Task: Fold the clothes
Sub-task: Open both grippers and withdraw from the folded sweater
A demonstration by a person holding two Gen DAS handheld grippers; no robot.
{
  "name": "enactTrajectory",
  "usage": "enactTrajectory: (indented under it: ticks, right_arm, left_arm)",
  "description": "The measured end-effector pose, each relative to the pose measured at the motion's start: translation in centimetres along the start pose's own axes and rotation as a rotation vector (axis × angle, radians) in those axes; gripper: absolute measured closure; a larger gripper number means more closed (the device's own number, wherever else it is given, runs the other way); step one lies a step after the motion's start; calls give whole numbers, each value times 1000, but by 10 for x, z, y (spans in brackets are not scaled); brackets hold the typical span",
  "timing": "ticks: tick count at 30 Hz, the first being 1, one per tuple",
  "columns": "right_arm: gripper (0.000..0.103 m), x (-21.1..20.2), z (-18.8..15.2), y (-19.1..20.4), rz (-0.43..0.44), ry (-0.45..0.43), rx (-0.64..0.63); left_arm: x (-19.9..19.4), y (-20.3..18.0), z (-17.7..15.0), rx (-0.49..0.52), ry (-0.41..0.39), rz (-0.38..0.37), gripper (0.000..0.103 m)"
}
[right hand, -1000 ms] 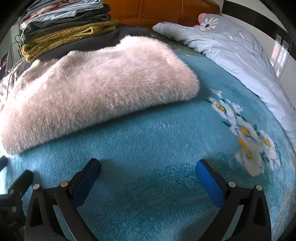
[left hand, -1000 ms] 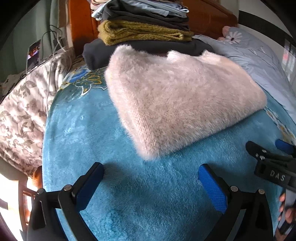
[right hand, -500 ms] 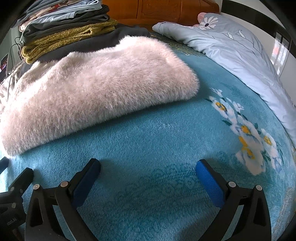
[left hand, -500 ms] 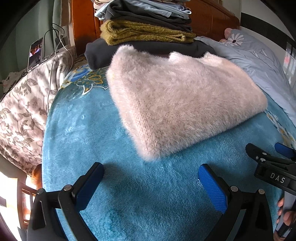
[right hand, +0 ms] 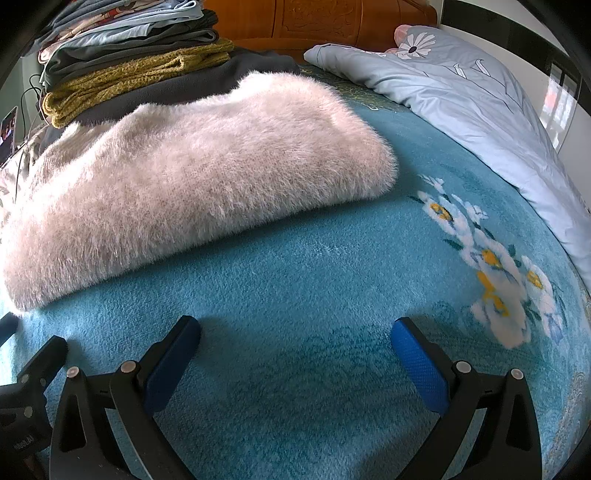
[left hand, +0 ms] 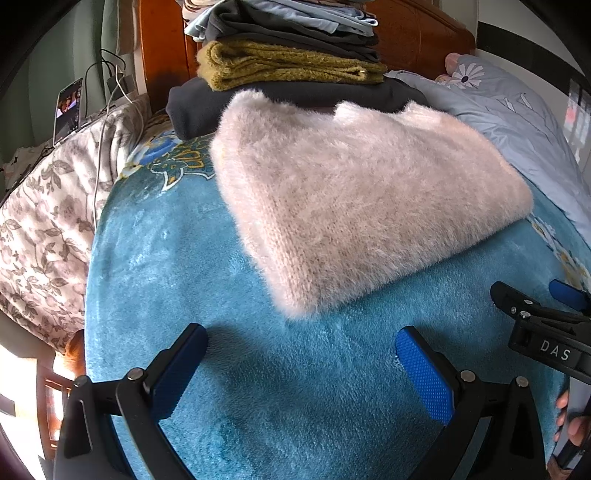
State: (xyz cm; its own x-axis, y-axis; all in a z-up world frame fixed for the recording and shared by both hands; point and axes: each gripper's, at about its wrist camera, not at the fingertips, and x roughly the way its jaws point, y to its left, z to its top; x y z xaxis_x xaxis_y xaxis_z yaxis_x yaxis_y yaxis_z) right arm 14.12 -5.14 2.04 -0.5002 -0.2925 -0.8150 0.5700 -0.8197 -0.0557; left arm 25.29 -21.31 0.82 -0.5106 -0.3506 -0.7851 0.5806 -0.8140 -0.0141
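A fluffy pale pink sweater lies folded on the teal blanket, also seen in the right wrist view as the pink sweater. My left gripper hovers open just short of the sweater's near corner, nothing between its blue pads. My right gripper is open too, over bare teal blanket in front of the sweater's long edge. Behind the sweater rises a stack of folded clothes with a mustard knit in it, resting on a dark garment. The right gripper's body shows at the left wrist view's right edge.
A light blue flowered duvet lies along the right side. A floral grey pillow with a white cable and a phone sits at the left. A wooden headboard stands behind. A person's fingers hold the right tool.
Both grippers have drawn back slightly from the sweater, so the view tilts a little; the sweater and the stack have not moved.
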Motion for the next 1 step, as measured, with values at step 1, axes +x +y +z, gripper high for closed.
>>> enactTrajectory:
  ticks: [1]
  right_arm:
    - [0, 0, 0, 1, 0, 0, 0]
  left_arm:
    - [0, 0, 0, 0, 1, 0, 0]
